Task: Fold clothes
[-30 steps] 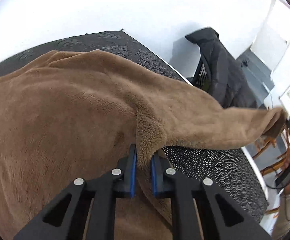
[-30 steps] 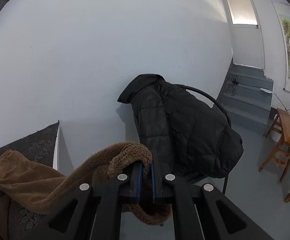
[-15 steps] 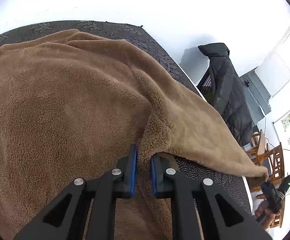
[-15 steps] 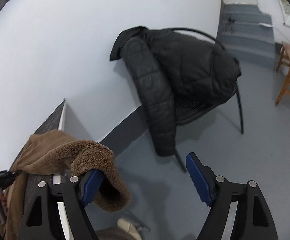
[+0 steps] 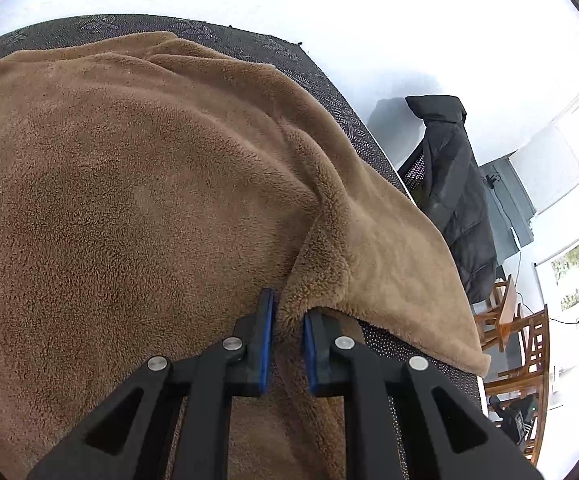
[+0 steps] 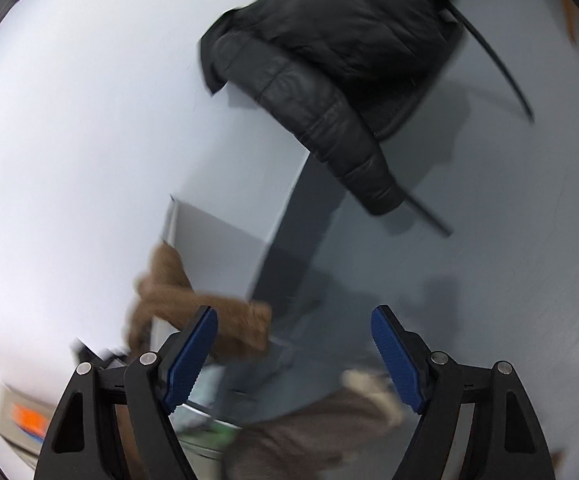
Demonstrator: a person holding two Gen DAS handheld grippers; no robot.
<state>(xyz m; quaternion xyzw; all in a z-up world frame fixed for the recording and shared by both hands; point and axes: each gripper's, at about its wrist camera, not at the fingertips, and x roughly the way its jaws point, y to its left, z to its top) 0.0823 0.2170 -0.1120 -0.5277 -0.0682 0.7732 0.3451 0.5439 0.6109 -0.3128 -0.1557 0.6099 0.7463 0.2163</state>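
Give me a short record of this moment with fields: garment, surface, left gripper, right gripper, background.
garment: brown fleece garment, spread out, one corner hanging off the edge
surface: dark patterned table cover
left gripper: jaws opening, a fleece fold between the pads
right gripper: open, nothing between the pads, blurred view
background: black jacket on a chair, wooden chairs

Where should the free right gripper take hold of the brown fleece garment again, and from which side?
Judging by the frames, take the loose corner of the brown fleece garment that lies at the table's edge, coming from off the table's side. It lies flat and thin there, unlike the bunched fold which the left gripper pinches. The right gripper stands open with nothing between its pads.
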